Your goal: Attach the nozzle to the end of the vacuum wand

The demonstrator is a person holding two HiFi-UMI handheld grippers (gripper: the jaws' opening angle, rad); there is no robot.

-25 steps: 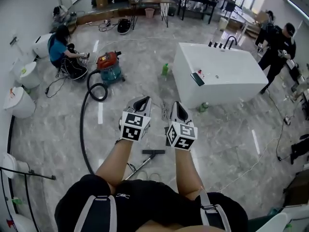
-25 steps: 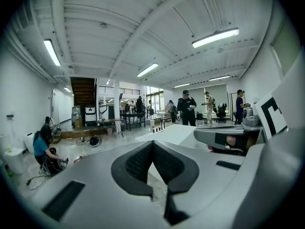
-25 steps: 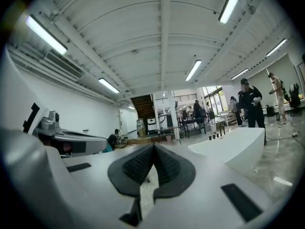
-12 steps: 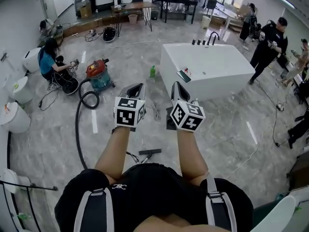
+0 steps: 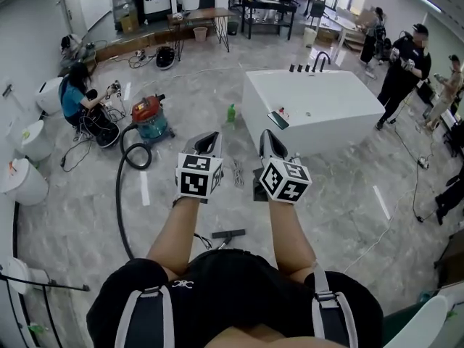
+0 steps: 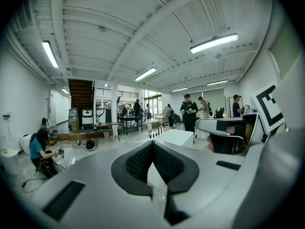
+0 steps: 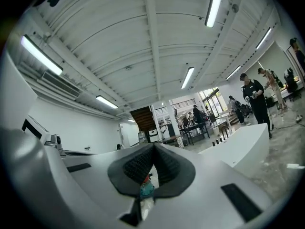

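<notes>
Out ahead of the person's chest, the left claw [image 5: 208,142] and right claw [image 5: 270,142] sit side by side, a little apart, both clenched with nothing between their jaws. Down on the floor [image 5: 355,194], the nozzle [image 5: 229,233] lies below and between the forearms, touched by neither claw. At left a black hose [image 5: 118,194] curves up to the vacuum [image 5: 150,116]. A white tub [image 5: 319,104] stands beyond the claws.

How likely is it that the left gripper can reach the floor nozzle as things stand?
Probably not yet: the left gripper is held high, shut, pointing forward, while the nozzle lies unobstructed on the floor below.
</notes>
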